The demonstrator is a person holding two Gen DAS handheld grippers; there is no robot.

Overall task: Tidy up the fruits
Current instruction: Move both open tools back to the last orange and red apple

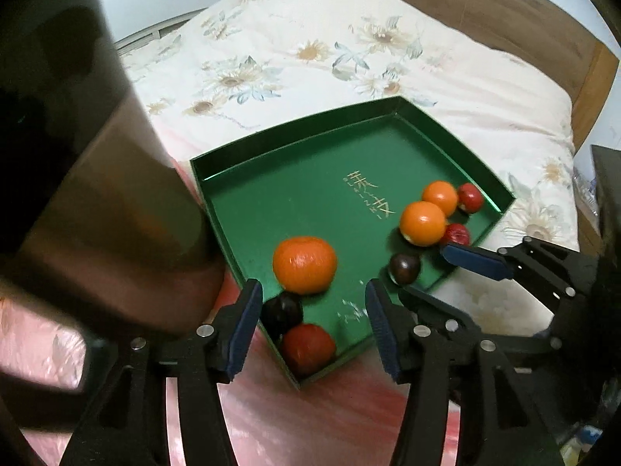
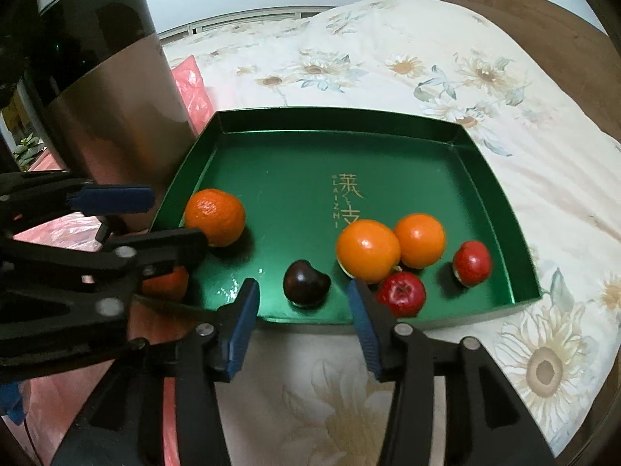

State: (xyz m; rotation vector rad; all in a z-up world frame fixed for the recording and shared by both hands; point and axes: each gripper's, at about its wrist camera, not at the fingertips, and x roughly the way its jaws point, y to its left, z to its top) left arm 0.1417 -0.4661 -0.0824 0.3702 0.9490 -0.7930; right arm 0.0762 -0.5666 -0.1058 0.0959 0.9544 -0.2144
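While spread and empty, left tongs (image 1: 312, 303) and right tongs (image 2: 302, 299) above fruit-strewn green tray (image 2: 388, 147).

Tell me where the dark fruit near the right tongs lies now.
In the right wrist view, the dark fruit lies in the green tray, near its front edge, left of two oranges.

— What finishes are seen in the green tray (image 2: 489, 178)?
— A glossy, metallic-looking sheen is shown, with gilt lettering (image 2: 347, 200); smooth, shiny oranges (image 2: 368, 250) and a polished dark fruit (image 2: 304, 282) are reflected by light.
— And around it?
— A soft floral cloth quilt (image 2: 427, 62) is laid beneath; a wooden headboard (image 2: 543, 31) is seen behind. A brushed-metal cylinder (image 2: 116, 108) is noted. Matt black plastic and blue ribbed pads (image 2: 242, 326) are shown on the right gripper (image 2: 304, 322).
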